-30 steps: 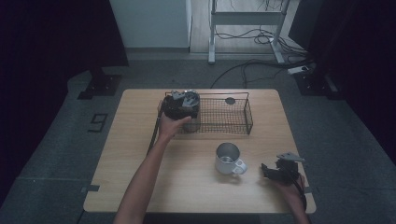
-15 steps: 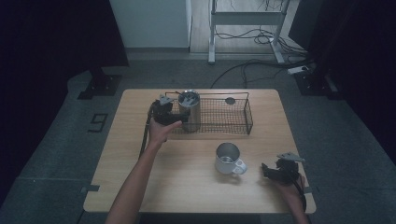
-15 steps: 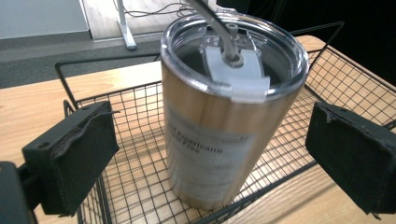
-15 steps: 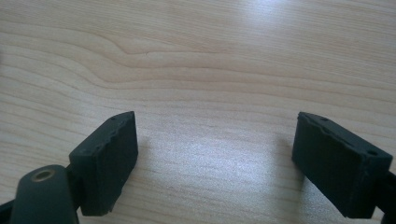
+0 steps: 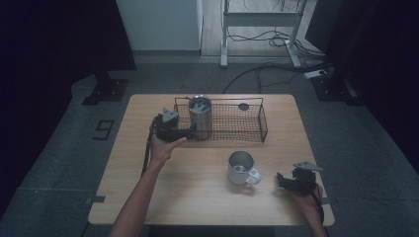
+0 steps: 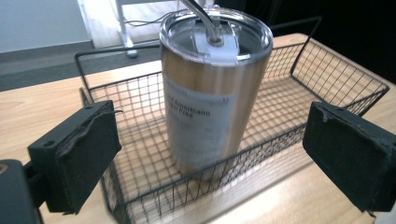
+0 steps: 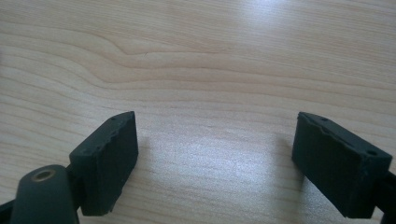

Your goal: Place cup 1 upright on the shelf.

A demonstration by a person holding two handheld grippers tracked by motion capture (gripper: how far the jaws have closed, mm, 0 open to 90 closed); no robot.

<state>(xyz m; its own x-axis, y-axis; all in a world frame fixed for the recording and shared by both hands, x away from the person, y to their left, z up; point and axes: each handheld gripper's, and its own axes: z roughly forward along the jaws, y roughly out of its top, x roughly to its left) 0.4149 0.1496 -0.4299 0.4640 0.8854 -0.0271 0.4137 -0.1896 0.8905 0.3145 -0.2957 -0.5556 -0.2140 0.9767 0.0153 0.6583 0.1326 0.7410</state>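
Stainless steel gives the tumbler a smooth, hard wall, so it looks stiff and rather slippery, and perhaps weighty if there is drink inside; the paper label on its side would offer the pads a little more friction. It stands upright in the wire basket, at the basket's 9 o'clock end, capped by a clear lid with a straw through it. A sound hold would be across the middle of the body, below the lid, since the lid may lift off on its own. What the tumbler holds cannot be told through the lid.

On the table, the left gripper sits just outside the basket's near wall, facing the tumbler. Its jaws stand spread wider than the tumbler and grip nothing.

A small dark round object lies at the basket's far side, toward 12 o'clock; otherwise the mesh floor looks bare. A metal mug stands on the wooden table at about 5 o'clock from the basket, handle to the right, seemingly empty.

Near the table's 4 o'clock corner, the right gripper hangs low over bare wood, jaws wide apart, holding nothing.
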